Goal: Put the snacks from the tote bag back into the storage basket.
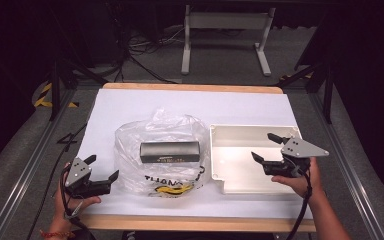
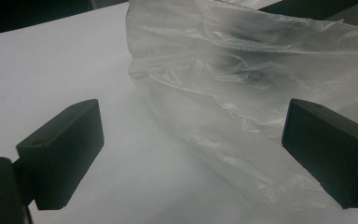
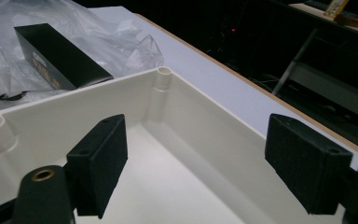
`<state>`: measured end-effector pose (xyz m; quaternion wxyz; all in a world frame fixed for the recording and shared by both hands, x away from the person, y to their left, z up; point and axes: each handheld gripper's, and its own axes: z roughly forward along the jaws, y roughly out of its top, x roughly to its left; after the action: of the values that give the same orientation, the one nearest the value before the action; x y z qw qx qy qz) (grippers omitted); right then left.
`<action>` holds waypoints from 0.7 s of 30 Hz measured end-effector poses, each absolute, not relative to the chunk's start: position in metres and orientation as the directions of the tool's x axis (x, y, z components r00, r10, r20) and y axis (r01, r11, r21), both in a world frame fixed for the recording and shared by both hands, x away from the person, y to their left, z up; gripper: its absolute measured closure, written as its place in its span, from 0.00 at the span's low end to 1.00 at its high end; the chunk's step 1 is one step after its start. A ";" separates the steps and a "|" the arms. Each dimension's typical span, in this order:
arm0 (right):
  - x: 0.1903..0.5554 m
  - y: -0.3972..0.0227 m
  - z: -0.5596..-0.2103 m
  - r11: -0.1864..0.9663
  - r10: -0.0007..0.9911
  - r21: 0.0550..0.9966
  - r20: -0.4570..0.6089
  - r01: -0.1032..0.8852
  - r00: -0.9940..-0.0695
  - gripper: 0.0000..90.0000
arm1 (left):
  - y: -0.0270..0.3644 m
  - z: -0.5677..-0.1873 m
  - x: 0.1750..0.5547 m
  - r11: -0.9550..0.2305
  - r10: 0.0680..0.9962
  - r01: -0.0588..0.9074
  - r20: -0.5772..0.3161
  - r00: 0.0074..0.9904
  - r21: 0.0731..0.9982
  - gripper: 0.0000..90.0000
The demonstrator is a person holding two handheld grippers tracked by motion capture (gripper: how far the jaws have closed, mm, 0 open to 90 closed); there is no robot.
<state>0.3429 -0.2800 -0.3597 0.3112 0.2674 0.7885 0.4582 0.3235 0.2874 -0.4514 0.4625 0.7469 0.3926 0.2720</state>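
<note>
- Both tongs stand released: the left gripper [image 1: 102, 170] hovers with its jaws spread just beside the near-left edge of the clear plastic bag [image 1: 162, 150], and the right gripper [image 1: 270, 147] hangs with its jaws apart over the white plastic tray [image 1: 220, 134], holding nothing.
- A black rectangular box [image 1: 170, 151] lies on its long side on the crumpled bag, mid-table, left of the tray.
- That box looks stiff and probably light; its smooth faces may slip, so a grip across the narrow width near the middle seems best.
- The bag is thin, soft and slippery; it will likely bunch or drag along, so pinning its edge with the left gripper should help.
</note>
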 end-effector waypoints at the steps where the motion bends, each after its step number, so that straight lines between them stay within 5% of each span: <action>1: 0.345 -0.278 -0.360 0.442 0.703 0.887 -0.250 0.134 -0.666 0.24 | 0.287 -0.452 0.324 -0.264 0.838 0.336 0.043 0.543 0.904 0.07; 21: 0.392 -0.206 -0.341 0.555 0.518 0.828 -0.267 0.081 -0.813 0.25 | 0.288 -0.452 0.324 -0.264 0.833 0.337 0.037 0.552 0.904 0.06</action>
<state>0.3924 -0.2056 -0.3414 0.2497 0.1771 0.8455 0.4374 0.3241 0.2876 -0.4523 0.4642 0.7486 0.3906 0.2672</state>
